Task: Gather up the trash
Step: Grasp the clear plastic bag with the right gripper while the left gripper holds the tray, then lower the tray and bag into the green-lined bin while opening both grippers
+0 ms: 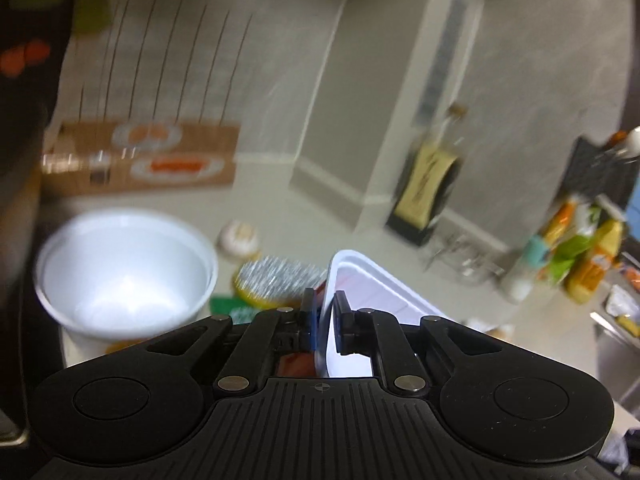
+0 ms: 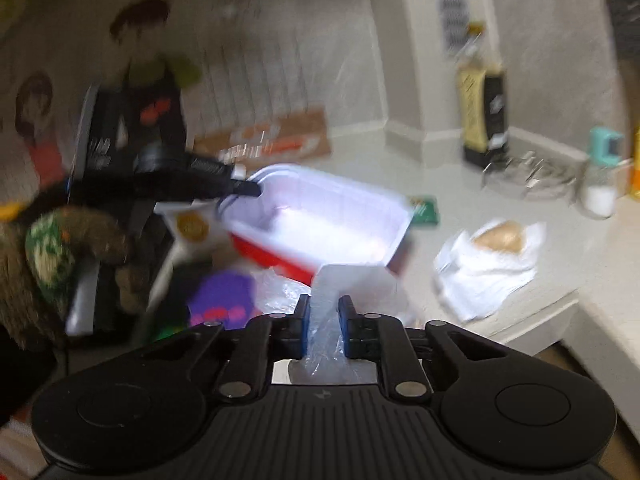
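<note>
My left gripper (image 1: 325,322) is shut on the rim of a white rectangular food tray with a red outside (image 1: 376,288). The same tray (image 2: 320,220) shows in the right wrist view, held in the air by the left gripper (image 2: 244,188) above a clear plastic bag (image 2: 280,292). My right gripper (image 2: 324,326) is shut on the edge of that bag. A white foam cup (image 1: 124,276) stands close at the left. A foil lid (image 1: 276,284) and crumpled white paper (image 2: 488,268) lie on the counter. Both views are blurred.
A dark bottle with a yellow label (image 2: 482,120) stands at the wall corner. A wire trivet (image 2: 532,176), a small jar (image 2: 600,176), a green packet (image 2: 426,210) and a cardboard box (image 1: 140,156) are on the white counter (image 2: 380,152). Snack bags (image 1: 580,248) stand at right.
</note>
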Demonstrator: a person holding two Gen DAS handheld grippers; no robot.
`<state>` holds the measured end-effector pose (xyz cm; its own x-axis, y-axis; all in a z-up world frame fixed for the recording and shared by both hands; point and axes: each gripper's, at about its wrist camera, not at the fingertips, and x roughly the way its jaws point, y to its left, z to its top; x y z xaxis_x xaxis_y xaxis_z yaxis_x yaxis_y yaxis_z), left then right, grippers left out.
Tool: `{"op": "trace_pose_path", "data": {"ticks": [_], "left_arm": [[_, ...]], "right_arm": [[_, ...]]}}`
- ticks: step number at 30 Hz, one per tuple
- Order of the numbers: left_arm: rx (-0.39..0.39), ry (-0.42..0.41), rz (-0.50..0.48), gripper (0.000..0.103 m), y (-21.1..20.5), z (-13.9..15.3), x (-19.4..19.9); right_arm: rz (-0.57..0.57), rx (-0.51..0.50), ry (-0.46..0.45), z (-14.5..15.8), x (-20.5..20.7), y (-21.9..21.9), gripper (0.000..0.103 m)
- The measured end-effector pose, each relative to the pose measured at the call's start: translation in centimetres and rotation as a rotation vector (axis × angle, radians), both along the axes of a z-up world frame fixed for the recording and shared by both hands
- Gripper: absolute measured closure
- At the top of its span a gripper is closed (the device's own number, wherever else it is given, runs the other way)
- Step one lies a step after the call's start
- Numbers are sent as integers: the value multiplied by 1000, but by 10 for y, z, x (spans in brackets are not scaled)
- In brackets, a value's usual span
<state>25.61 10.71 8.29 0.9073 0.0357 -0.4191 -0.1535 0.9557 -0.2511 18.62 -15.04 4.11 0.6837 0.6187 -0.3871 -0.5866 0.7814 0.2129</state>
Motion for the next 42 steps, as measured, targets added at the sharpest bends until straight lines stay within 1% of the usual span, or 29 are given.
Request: {"op": "trace_pose_path", "data": {"ticks": [3, 5, 8, 10, 12, 14, 16, 17, 19, 22, 23, 26, 27, 31, 33, 35, 38, 39, 40, 42], "left_arm": [[-13, -71, -41, 92, -16, 20, -22], [-23, -106, -82, 92, -30, 29, -37], [-28, -146, -172, 92, -61, 35, -64], [-27, -160, -226, 92, -85, 32, -79], [-11, -180, -276, 92, -111, 23, -94], [18, -193, -306, 92, -137, 7, -105], [62, -191, -339, 92, -165, -19, -118], [87, -180, -354, 92, -180, -36, -122], [117, -134, -384, 92, -205, -70, -123], [121, 2, -426, 92, -232, -126, -115], [122, 40, -433, 92, -237, -141, -110], [178, 147, -432, 92, -254, -190, -92], [185, 191, -432, 92, -257, -209, -85], [189, 348, -434, 92, -271, -274, -49], [183, 404, -424, 92, -275, -302, -31], [184, 466, -436, 91, -280, -334, -11], [96, 606, -445, 88, -274, -382, 19], [71, 627, -437, 88, -270, -393, 24], [50, 627, -424, 88, -266, -402, 24], [6, 615, -405, 88, -255, -409, 26]], "right_arm": [[-85, 37, -67, 9, -30, -27, 90], [-124, 52, -81, 8, -50, -47, 90], [-212, 43, -89, -6, -81, -78, 90], [-295, 22, -85, -22, -104, -102, 90], [-362, 1, -62, -43, -123, -126, 90], [-428, -29, -12, -68, -135, -149, 90], [-482, -54, 60, -97, -145, -170, 90], [-499, -63, 98, -111, -149, -181, 90], [-523, -74, 160, -136, -157, -197, 90], [-551, -67, 225, -163, -168, -218, 90], [-558, -62, 237, -170, -170, -223, 90], [-573, -34, 256, -182, -174, -236, 90], [-575, -22, 259, -186, -174, -240, 90], [-566, -10, 283, -200, -157, -239, 90], [-549, -30, 307, -211, -143, -233, 90], [-527, -71, 330, -223, -125, -224, 90], [-488, -108, 367, -241, -99, -212, 90], [-478, -113, 383, -246, -92, -209, 90], [-468, -118, 400, -251, -84, -205, 90], [-450, -122, 428, -260, -70, -199, 90]]}}
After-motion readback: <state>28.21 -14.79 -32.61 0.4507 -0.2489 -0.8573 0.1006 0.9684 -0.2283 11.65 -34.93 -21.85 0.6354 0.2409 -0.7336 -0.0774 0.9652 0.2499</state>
